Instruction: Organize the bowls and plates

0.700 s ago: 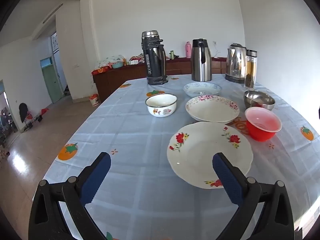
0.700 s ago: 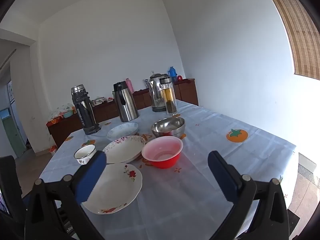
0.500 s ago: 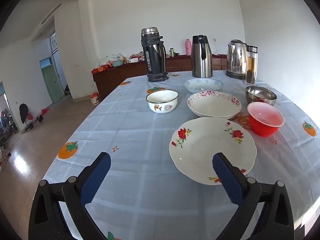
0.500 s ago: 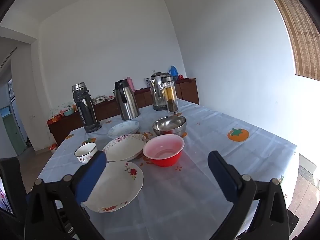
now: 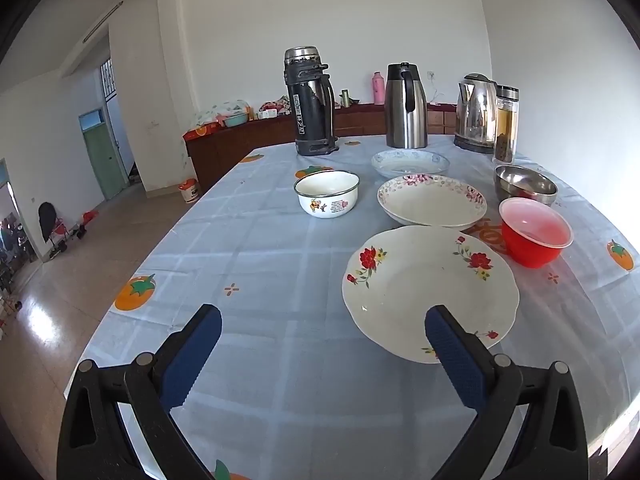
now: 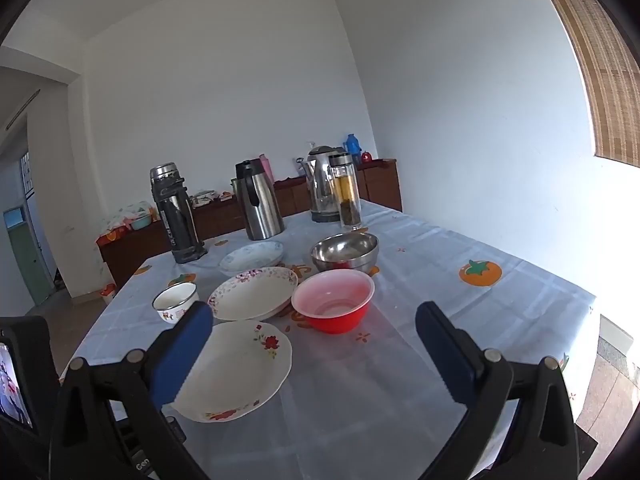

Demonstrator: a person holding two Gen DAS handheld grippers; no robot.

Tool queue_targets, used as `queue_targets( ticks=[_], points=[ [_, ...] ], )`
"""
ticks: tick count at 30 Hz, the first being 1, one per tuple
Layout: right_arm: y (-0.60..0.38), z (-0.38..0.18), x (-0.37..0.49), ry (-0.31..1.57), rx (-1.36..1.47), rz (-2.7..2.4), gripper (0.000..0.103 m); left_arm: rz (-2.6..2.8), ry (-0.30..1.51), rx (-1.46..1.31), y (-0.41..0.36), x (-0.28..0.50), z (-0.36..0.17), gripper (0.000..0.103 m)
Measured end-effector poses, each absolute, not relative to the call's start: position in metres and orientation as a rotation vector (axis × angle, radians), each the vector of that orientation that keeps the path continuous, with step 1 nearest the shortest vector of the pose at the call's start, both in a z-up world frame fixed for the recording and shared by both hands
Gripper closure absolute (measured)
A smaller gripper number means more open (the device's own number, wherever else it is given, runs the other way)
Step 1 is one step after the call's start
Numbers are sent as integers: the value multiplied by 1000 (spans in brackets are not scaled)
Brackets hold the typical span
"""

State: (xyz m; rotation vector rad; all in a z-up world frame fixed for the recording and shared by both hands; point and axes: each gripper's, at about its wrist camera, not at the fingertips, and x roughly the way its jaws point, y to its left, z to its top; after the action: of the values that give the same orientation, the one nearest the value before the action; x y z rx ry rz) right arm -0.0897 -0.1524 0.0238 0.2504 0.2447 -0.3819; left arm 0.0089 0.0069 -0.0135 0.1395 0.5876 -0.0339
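Both grippers are hovering above the near end of the bench [image 5: 256, 360], and nothing is lying between either pair of jaws; the left gripper [image 5: 322, 334] is standing with its jaws wide apart and empty, and the right gripper [image 6: 314, 334] is doing the same.

The relation that is mattering is this: the red-flowered plate [image 5: 430, 292] is sitting just ahead and to the right of the left jaws, its near rim reaching behind the right-hand pad, so the left gripper is looking the nearer of the two to it; in the right wrist view that same plate [image 6: 240, 368] is lying low and to the left, partly behind the left-hand pad, while the red bowl [image 6: 334, 300] is lying almost straight ahead between the right jaws, well apart from them. The plates are round, so no long axis is governing the grasp; a rim pinch from the near edge is probably what is being called for.

Counting the crockery: three plates are lying in a row running away from the grippers, namely the red-flowered plate, the pink-rimmed plate [image 5: 432, 204] and the blue-patterned plate [image 5: 410, 162]; three bowls are standing beside them, namely the white enamel bowl [image 5: 327, 199] on the left, the red bowl and the steel bowl [image 5: 525, 189] on the right; no piece is stacked yet, so the organizing is judged to be just starting.
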Motion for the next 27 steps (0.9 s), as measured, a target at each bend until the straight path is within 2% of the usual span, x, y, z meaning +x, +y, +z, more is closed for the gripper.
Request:
queue_targets(
  ticks=[27],
  points=[
    [-152,26,-93,238,255,-380,0,-50,578,129,7,1,-10,0]
  ],
)
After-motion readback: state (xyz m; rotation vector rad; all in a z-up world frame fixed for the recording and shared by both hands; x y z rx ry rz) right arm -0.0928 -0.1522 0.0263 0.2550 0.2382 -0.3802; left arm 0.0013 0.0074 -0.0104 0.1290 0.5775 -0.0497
